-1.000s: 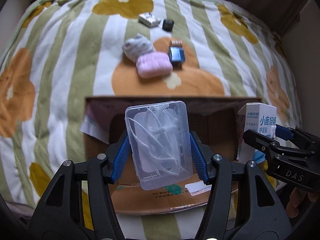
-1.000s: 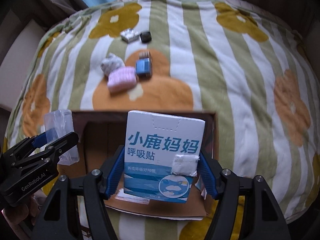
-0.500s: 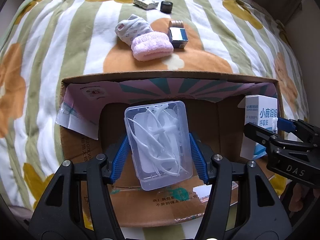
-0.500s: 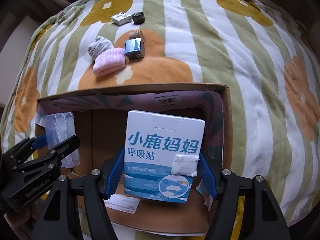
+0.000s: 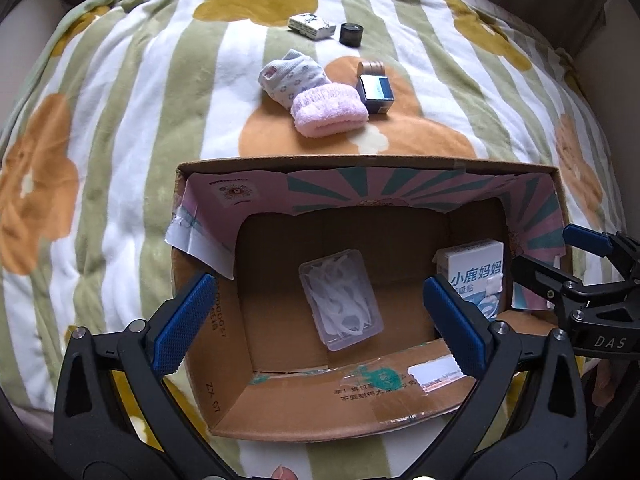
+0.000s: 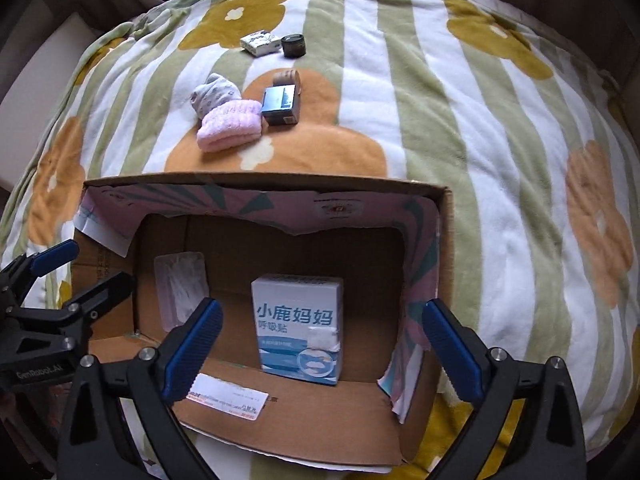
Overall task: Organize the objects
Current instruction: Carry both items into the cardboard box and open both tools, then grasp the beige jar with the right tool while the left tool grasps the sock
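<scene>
An open cardboard box (image 5: 224, 364) (image 6: 280, 436) sits on a striped flower blanket. A clear plastic case of floss picks (image 5: 340, 298) (image 6: 180, 284) lies on the box floor. A white and blue carton with Chinese text (image 5: 476, 276) (image 6: 298, 328) stands at the right inside the box. My left gripper (image 5: 320, 324) is open and empty above the box, over the case. My right gripper (image 6: 320, 344) is open and empty above the carton. Each gripper shows at the edge of the other's view.
Beyond the box on the blanket lie a pink rolled cloth (image 5: 330, 110) (image 6: 230, 124), a patterned sock (image 5: 288, 76), a small blue box (image 5: 376, 88) (image 6: 280, 104), a tan roll (image 5: 372, 68), a white packet (image 5: 312, 26) and a black round lid (image 5: 351, 34).
Both grippers opened. The floss case and the carton dropped out of the jaws and now rest inside the box. Both grippers also moved forward over the box.
</scene>
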